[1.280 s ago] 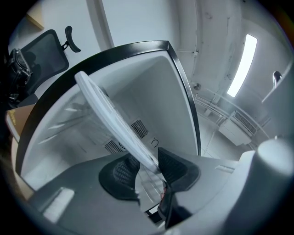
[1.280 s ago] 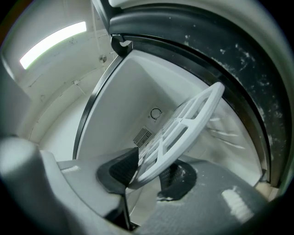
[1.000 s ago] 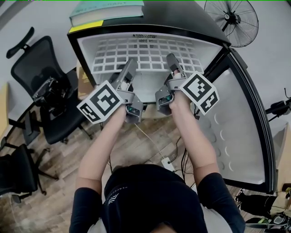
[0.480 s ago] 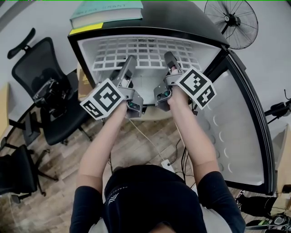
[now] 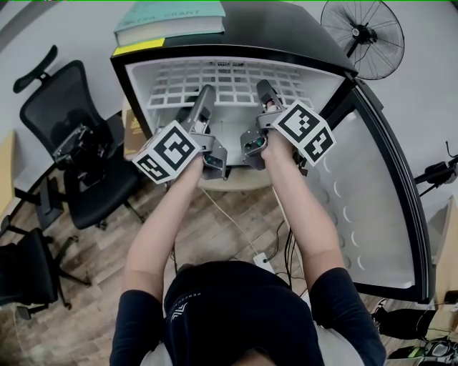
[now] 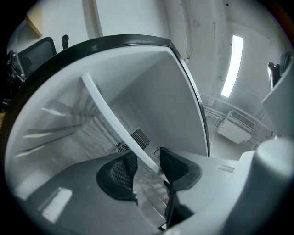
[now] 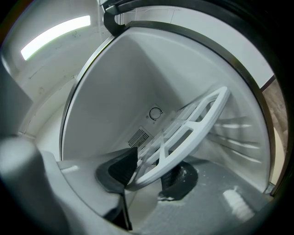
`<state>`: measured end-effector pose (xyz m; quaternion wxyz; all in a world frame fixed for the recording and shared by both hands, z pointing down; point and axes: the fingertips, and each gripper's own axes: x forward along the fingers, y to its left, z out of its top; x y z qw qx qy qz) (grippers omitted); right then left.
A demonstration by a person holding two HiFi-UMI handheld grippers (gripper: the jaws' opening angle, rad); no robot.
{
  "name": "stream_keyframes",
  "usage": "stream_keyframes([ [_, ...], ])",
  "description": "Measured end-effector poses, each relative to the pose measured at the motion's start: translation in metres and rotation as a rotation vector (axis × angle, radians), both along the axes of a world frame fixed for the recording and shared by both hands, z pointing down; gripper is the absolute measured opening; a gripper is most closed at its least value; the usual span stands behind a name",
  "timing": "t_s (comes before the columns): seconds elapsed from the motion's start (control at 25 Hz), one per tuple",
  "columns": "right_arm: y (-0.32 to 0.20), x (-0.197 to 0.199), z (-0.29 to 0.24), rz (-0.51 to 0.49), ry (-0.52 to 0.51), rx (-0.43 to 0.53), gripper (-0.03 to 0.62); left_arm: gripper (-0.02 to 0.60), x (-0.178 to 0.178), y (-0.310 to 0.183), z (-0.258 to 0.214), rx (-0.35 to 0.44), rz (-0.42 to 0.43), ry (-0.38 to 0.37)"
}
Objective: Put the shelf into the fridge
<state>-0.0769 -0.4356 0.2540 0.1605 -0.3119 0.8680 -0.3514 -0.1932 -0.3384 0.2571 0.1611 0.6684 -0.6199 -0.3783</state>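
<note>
The white grid shelf (image 5: pixel 229 82) lies level inside the open black fridge (image 5: pixel 236 44), high up in its white interior. Both grippers hold level at the shelf's front edge. In the left gripper view the shelf's front bar (image 6: pixel 110 117) runs between the jaws of my left gripper (image 6: pixel 147 167) (image 5: pixel 205 95). Those jaws have just been opening and a gap shows beside the bar. In the right gripper view the shelf's rim (image 7: pixel 193 124) passes between the pads of my right gripper (image 7: pixel 149 174) (image 5: pixel 263 90). Its jaws have also just been opening, and they sit loosely around the rim.
The fridge door (image 5: pixel 372 200) hangs open to the right. A teal book (image 5: pixel 172 18) lies on the fridge top and a fan (image 5: pixel 361 34) stands behind it. Black office chairs (image 5: pixel 68 121) crowd the left. A power strip and cable (image 5: pixel 261 257) lie on the wooden floor.
Both grippers have edged a little toward the fridge opening. The shelf has stayed where it is in the fridge.
</note>
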Motion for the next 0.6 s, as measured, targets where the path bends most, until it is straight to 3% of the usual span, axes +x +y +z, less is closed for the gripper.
stream_keyframes([
  [0.6, -0.0102, -0.0064, 0.0007, 0.020, 0.008, -0.002, 0.135, 0.175, -0.0083, -0.0100, 0.0006, 0.001, -0.020, -0.003],
])
